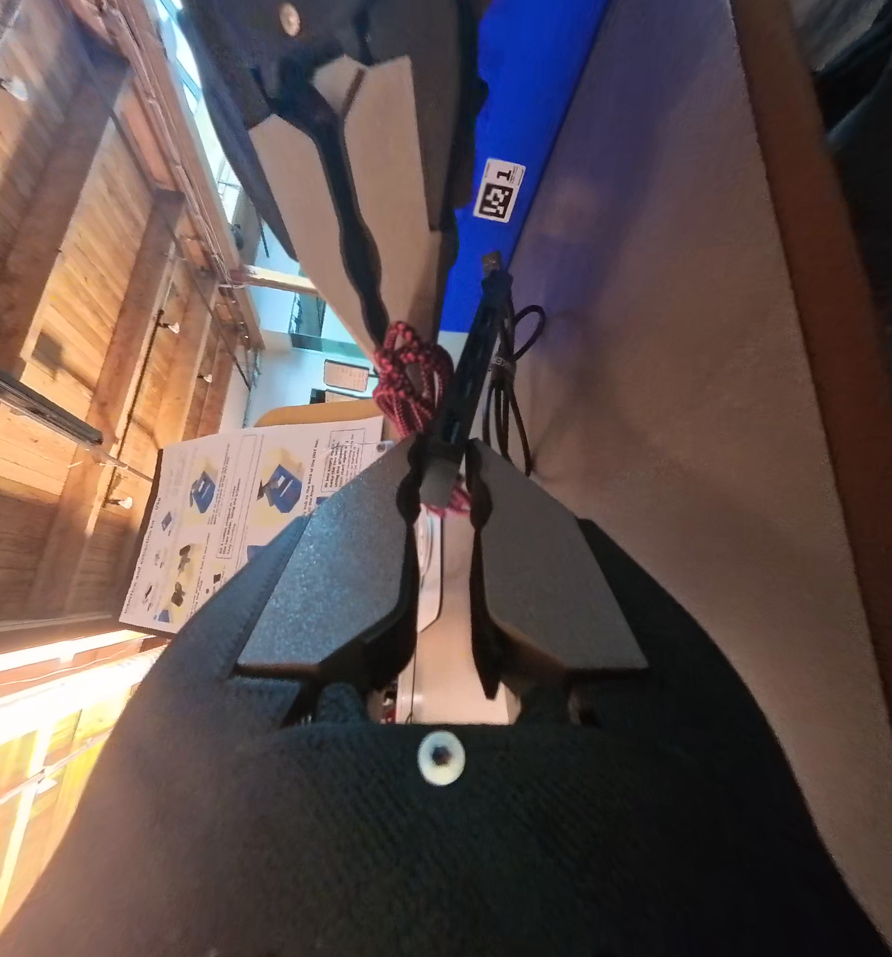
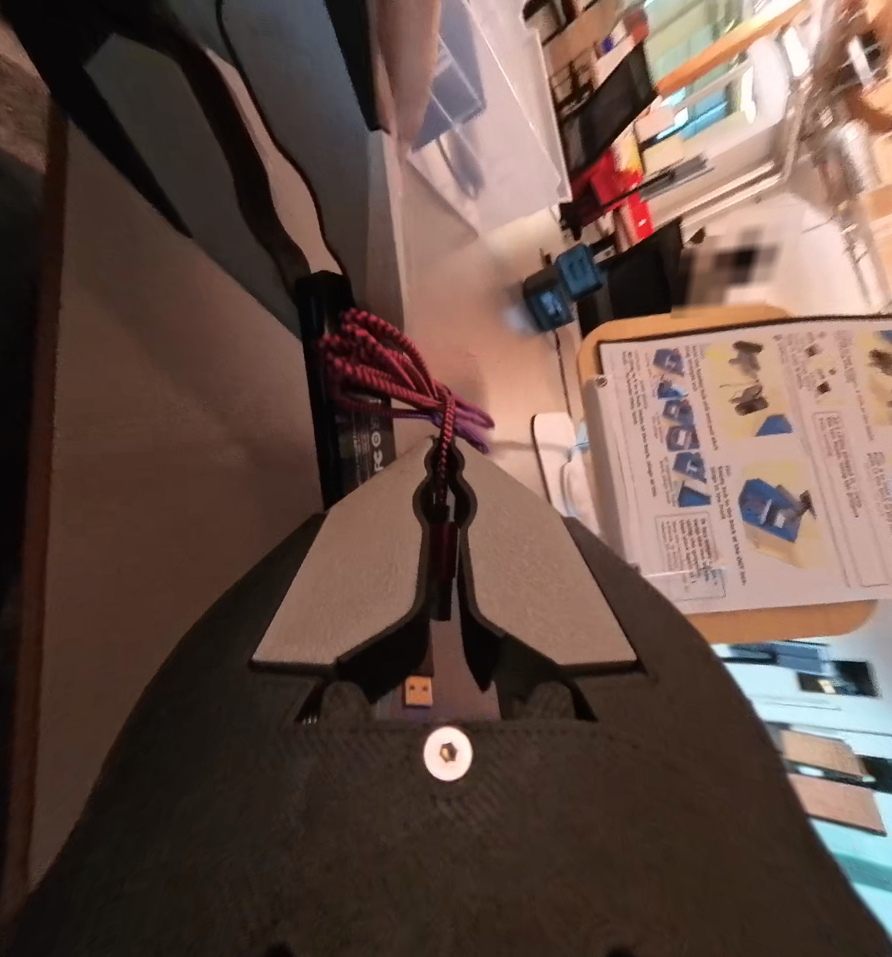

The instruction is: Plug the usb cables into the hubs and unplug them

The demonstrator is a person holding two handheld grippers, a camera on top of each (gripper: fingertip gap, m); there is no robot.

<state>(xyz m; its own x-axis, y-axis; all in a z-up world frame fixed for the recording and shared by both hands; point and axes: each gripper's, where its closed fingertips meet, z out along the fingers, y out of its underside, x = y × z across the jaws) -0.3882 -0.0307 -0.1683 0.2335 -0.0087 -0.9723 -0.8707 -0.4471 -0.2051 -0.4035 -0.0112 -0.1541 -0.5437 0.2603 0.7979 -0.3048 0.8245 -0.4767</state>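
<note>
Because the right gripper (image 2: 441, 455) is clamped on the red braided cable (image 2: 441, 523) with its USB plug (image 2: 419, 691) pointing back toward the wrist, reversal seems necessary. The left gripper (image 1: 441, 466) pinches the black hub (image 1: 472, 373), apparently lengthwise ahead.

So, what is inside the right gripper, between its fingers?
The right gripper is shut on the red cable; its plug points back toward the camera. Part of the plug body is covered by the fingers. The rest of the cable is bundled beyond the tips.
</note>
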